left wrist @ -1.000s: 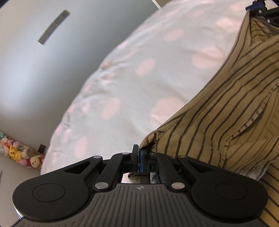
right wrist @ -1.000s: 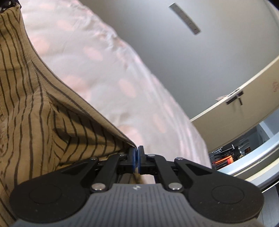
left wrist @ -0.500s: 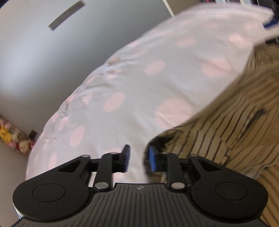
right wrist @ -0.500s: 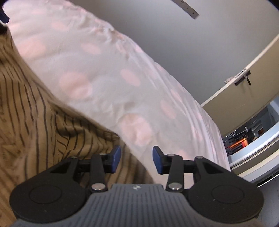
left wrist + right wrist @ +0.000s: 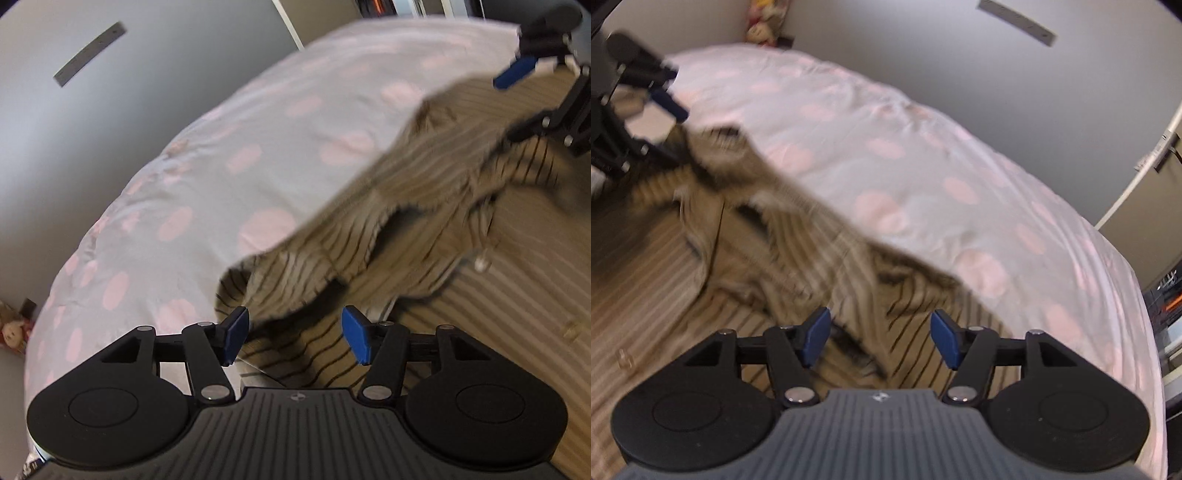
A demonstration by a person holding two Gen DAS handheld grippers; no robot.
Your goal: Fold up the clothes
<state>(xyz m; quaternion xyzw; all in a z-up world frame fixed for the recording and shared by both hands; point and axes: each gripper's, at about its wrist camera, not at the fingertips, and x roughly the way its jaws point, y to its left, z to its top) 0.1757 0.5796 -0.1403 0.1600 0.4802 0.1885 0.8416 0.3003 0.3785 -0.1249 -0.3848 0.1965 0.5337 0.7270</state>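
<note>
Your tan striped shirt (image 5: 424, 206) lies rumpled on the bed (image 5: 207, 177), its far edge blurred and running slantwise between your two grippers. Beyond that edge the pink-spotted cover is bare all the way to the grey wall (image 5: 923, 48). Your left gripper (image 5: 295, 334) has just been opening; its jaws stand well apart over the cloth, holding nothing. Your right gripper (image 5: 877, 338) likewise: jaws just spread, pads off the shirt

place: a home bedroom | bed: a white duvet with pink dots (image 5: 207, 177) is covering it edge to edge | far corner: soft toys (image 5: 762, 26) are sitting beside the bed | walls: a plain grey wall (image 5: 923, 48) and a cream wardrobe door (image 5: 1145, 192) are standing behind
</note>
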